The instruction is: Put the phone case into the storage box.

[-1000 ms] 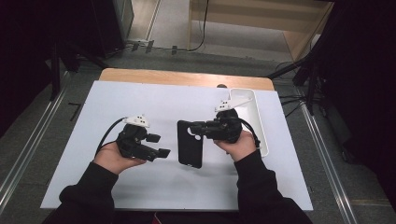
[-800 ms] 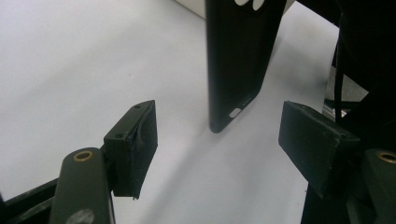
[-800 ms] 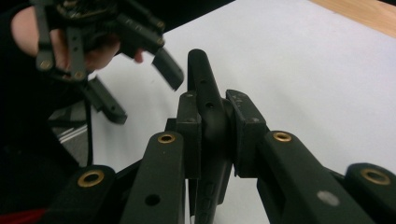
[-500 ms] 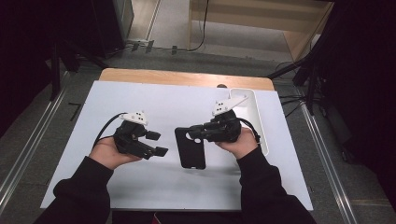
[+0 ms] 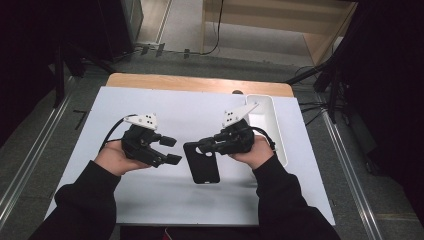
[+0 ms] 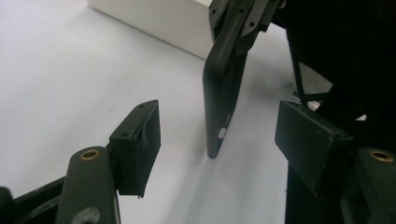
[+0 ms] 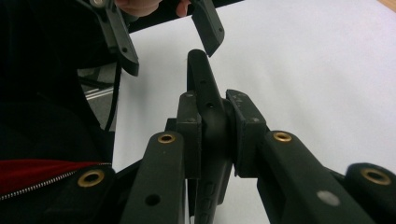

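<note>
Black phone case (image 7: 205,93) clamped in right tongs (image 7: 212,121); left tongs (image 6: 219,140) open, closing.

Phone case (image 7: 205,93) lower end hidden behind jaws.

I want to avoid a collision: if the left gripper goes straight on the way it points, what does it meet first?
Probably the black, flat phone case, held on edge by the right gripper. It stands ahead between the left gripper's open jaws; depth is unclear.

Matt black plastic on smooth white
Phone case (image 5: 201,162) matt plastic; surface (image 5: 190,110) smooth, wood-edged; tray (image 5: 267,120) glossy white plastic.
</note>
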### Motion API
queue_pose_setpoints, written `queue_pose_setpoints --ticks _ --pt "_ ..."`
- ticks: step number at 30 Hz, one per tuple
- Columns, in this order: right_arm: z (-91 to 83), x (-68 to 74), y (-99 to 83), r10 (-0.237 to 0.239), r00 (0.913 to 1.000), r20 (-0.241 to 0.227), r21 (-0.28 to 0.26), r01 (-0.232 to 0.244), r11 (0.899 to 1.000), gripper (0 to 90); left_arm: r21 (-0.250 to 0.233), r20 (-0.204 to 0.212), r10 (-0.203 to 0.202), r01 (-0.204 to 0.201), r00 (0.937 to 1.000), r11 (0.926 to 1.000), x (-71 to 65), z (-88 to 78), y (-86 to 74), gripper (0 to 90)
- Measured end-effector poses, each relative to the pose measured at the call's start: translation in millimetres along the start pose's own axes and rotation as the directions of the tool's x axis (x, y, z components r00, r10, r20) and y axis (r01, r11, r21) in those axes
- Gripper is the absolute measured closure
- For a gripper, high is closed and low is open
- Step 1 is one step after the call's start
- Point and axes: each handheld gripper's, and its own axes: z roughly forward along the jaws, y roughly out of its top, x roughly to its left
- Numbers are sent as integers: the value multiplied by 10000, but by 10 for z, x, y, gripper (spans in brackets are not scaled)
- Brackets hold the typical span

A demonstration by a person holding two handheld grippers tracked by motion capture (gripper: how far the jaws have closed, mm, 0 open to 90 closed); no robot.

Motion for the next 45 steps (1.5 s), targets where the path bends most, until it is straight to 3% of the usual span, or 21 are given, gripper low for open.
queue_pose_setpoints --ticks 8,21,36,45 --pt "44 3 14 -383 9984 -422 114 388 9992 745 160 248 34 -38 9997 9999 1 5 46 308" --pt "97 32 58 -616 9936 -946 159 634 9979 745 403 615 130 -155 9980 9991 -16 64 89 350" --pt "142 79 80 -865 9877 -1301 188 897 9958 745 748 709 179 -232 9973 9969 -61 120 81 584" --pt "160 72 82 -750 9861 -1485 219 791 9966 745 843 865 154 -227 9961 9962 -75 139 80 711"
